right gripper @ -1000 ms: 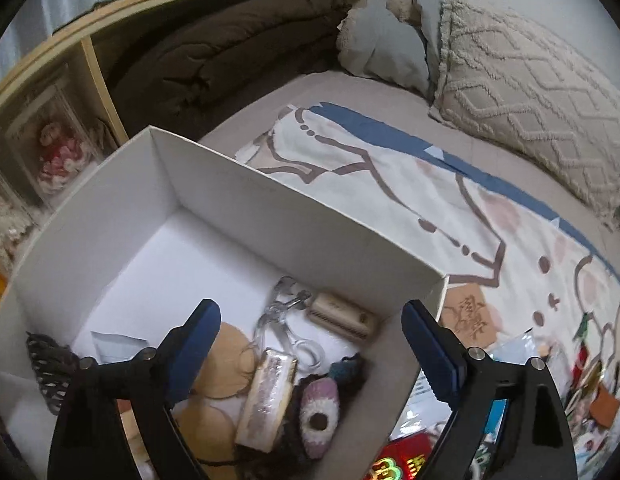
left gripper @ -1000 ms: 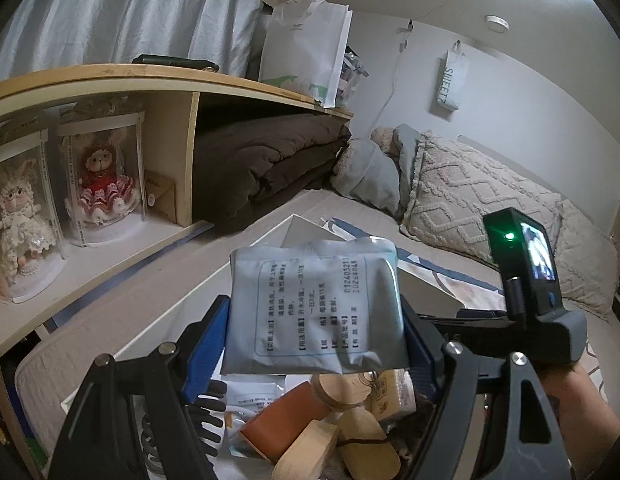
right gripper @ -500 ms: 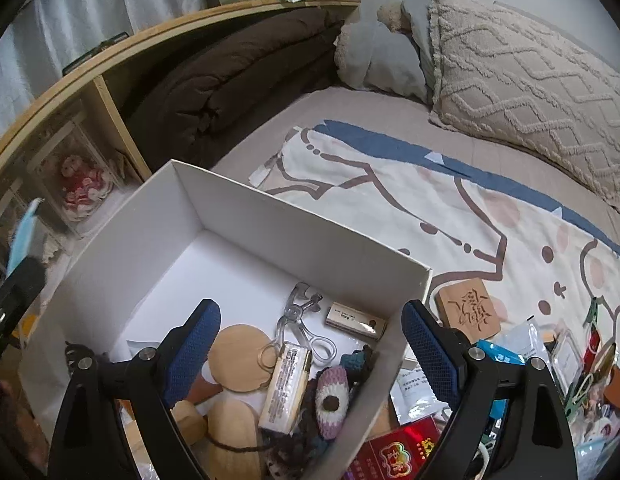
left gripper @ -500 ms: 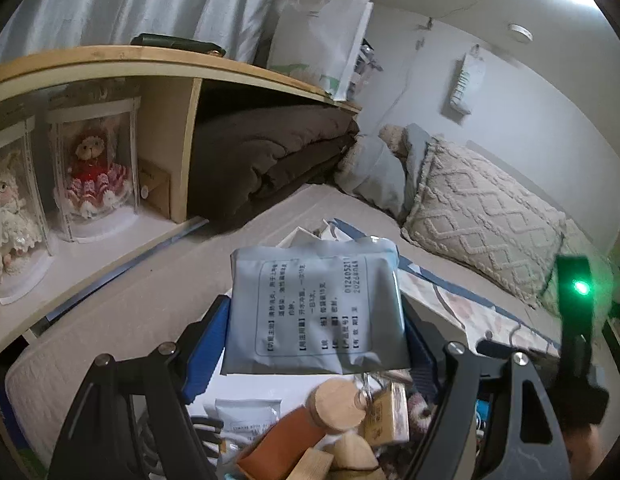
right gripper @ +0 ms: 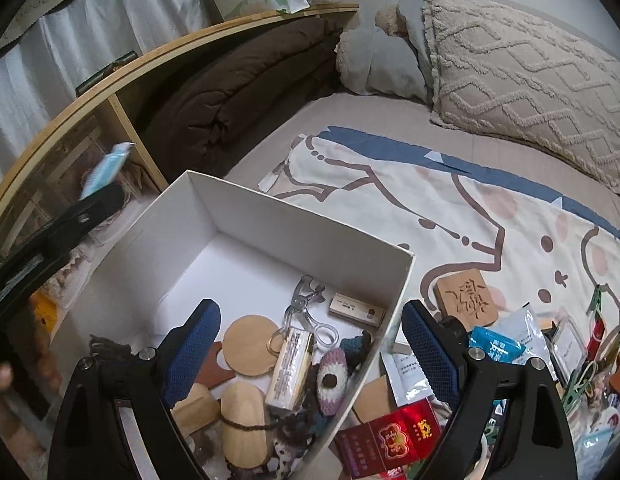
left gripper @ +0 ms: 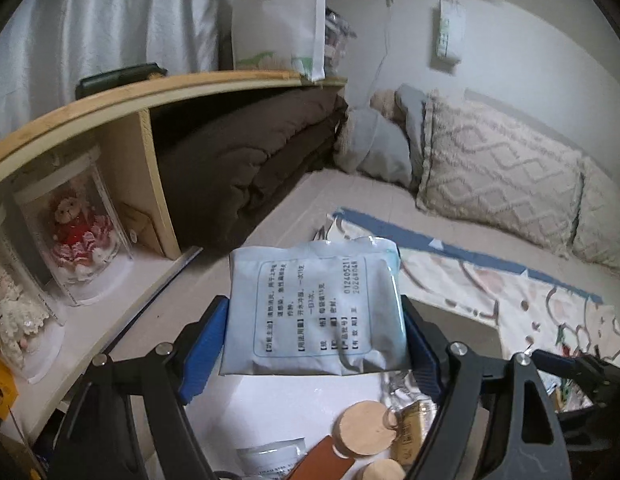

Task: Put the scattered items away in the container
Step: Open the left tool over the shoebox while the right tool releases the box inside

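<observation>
One pale-blue sachet (left gripper: 314, 312) upright between left hand-held gripper (left gripper: 314, 344) pads, print sideways.

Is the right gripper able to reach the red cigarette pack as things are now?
Probably yes. The right gripper is open and empty, and the red cigarette pack lies uncovered outside the white box, just below it.
</observation>
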The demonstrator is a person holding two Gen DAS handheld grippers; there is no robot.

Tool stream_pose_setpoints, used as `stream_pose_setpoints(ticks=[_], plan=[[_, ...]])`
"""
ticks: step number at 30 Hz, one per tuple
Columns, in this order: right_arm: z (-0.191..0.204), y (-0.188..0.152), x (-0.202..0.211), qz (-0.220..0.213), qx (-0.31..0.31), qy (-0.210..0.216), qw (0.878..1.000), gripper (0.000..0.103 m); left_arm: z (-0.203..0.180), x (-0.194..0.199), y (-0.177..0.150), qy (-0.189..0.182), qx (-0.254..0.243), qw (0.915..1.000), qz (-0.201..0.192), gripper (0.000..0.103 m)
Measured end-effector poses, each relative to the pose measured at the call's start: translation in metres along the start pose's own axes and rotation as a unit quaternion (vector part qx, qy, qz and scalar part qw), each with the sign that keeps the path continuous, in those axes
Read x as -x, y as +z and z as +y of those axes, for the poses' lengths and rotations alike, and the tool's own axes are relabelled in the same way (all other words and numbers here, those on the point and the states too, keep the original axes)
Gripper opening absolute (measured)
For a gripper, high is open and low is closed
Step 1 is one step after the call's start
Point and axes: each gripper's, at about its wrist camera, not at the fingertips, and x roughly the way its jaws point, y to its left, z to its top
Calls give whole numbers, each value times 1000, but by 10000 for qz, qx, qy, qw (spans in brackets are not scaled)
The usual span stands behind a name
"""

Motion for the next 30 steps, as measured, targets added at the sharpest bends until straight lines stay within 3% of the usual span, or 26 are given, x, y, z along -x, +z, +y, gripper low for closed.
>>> stream_pose_setpoints(ticks=[6, 11, 12, 13, 16, 30], plan=[[-3, -8, 8, -44, 4, 134, 9999, 92, -5, -23, 2, 9, -303, 9988, 384, 80], [-4, -10, 11, -71, -72, 288, 9995, 92, -3, -25, -1, 154, -210, 9983, 515, 83], [-4, -10, 11, -85, -111, 336, 9993, 92, 0, -24, -1, 143, -88, 9986, 510, 96], [-5, -10, 11, -78, -137, 372, 9992, 92, 3, -22, 0, 141, 52, 9987, 480, 103], [-5, -10, 11, -42, -203, 504, 9985, 92, 10, -18, -1, 115, 262, 9983, 511, 103], [8, -12, 23, -92, -205, 562, 9982, 92, 21, 4, -13, 172, 231, 9984, 479, 103]])
